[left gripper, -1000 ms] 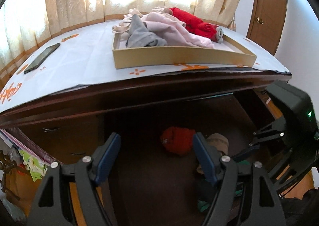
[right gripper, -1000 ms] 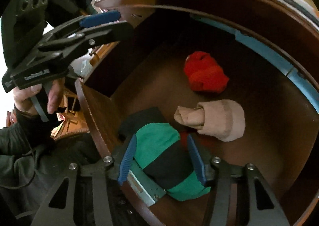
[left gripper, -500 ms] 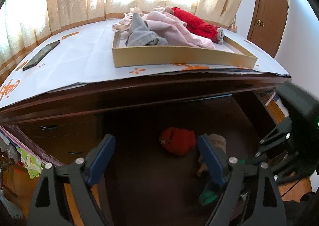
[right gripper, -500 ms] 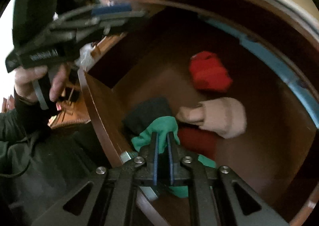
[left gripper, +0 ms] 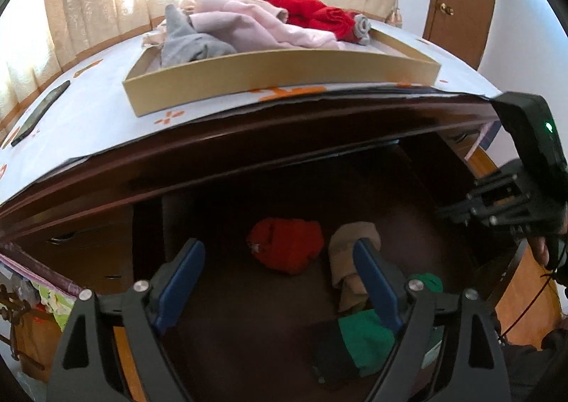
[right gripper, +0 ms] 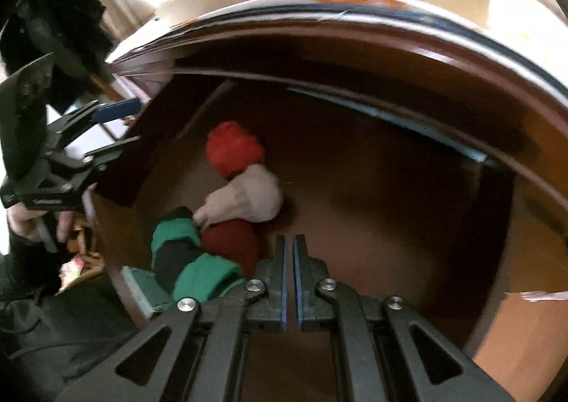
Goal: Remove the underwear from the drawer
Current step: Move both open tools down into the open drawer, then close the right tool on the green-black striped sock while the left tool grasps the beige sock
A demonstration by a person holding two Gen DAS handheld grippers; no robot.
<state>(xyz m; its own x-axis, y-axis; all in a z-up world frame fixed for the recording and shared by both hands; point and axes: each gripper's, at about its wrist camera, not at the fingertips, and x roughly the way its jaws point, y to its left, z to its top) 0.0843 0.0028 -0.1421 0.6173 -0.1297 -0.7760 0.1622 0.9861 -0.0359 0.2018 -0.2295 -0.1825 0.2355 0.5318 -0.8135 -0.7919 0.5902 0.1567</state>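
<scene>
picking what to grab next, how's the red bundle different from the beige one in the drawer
The red bundle is a bright, rounded ball; the beige bundle is pale and longer, a roll with a narrower end sticking out toward the green and black piece. The red one lies further back in the drawer; the beige one lies nearer the front, between it and the green piece. Both are rolled up, rest on the drawer floor, and no gripper holds them.

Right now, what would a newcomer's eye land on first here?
Probably the open drawer with rolled underwear: a red roll at the middle, a beige one beside it, a green-and-black one nearest. Above, a cardboard tray of pink, grey and red clothes sits on the dresser top.
</scene>
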